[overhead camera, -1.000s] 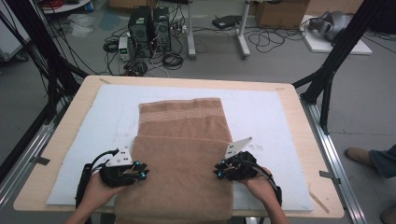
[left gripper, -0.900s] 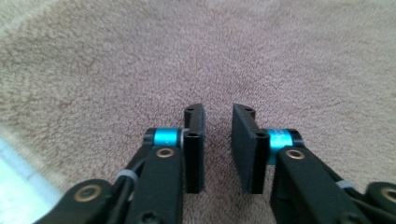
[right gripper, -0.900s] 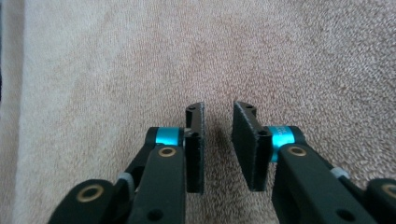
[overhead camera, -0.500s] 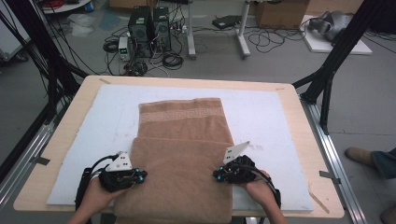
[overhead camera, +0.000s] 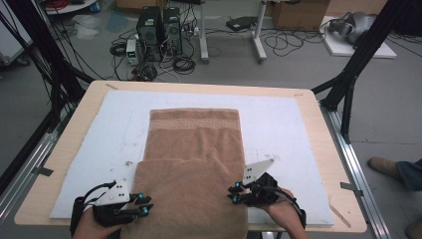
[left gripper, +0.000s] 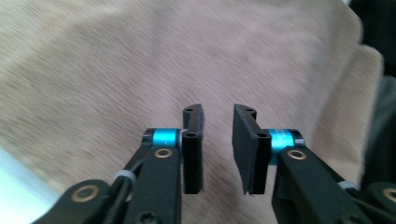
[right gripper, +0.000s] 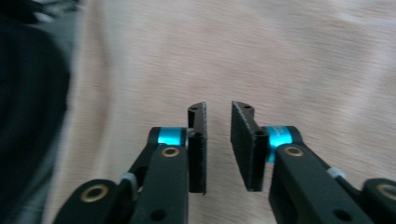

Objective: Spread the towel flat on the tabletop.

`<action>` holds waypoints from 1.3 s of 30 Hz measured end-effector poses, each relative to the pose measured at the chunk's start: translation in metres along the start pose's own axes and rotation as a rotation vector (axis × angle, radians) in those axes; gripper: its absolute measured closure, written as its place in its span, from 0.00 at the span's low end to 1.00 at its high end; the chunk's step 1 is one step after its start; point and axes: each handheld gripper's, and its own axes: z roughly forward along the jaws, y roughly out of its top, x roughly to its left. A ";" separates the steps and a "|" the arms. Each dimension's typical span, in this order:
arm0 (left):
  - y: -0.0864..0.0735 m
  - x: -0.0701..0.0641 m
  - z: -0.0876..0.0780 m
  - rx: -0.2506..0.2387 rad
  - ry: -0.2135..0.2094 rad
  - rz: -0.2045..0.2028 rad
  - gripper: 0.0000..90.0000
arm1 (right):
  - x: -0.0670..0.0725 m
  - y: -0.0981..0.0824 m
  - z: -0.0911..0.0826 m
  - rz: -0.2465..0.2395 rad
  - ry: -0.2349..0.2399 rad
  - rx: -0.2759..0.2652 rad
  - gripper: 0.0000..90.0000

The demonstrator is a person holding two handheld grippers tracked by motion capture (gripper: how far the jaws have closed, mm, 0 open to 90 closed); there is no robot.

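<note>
Towel (overhead camera: 194, 154), tan, Greek-key band, no readable label; both tongs parted.

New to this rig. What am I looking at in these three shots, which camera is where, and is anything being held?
No robot here: a person holds a two-jaw gripper in each hand. The high view looks down from above their side of the wooden table. The left gripper and right gripper sit at either side of a brown towel lying on a white mat, with its near part folded over. The other two pictures come from cameras riding on each gripper, looking along its black jaws. In both, the jaws stand apart with a gap over the towel, pinching nothing, so nothing is held.
</note>
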 end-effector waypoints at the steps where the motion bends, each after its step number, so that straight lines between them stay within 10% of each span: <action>1: 0.003 0.006 0.002 -0.008 0.018 -0.005 0.78 | -0.004 0.000 0.000 0.009 -0.007 0.002 0.82; 7: -0.003 0.030 0.029 0.082 0.026 -0.050 0.74 | -0.016 -0.011 0.016 0.041 0.014 0.044 0.77; 12: -0.011 0.024 0.029 0.051 0.034 -0.034 0.95 | -0.019 -0.022 0.020 0.065 0.017 0.011 0.90; 21: -0.024 0.004 0.006 0.036 -0.013 -0.038 0.96 | -0.003 -0.016 0.018 0.000 0.098 0.044 0.92; 27: -0.008 0.012 -0.003 -0.028 0.011 -0.059 0.68 | -0.012 -0.008 0.003 0.042 0.001 -0.019 0.75; 39: -0.003 0.056 0.027 0.025 0.129 -0.086 0.64 | -0.047 -0.012 0.021 0.143 -0.073 0.007 0.71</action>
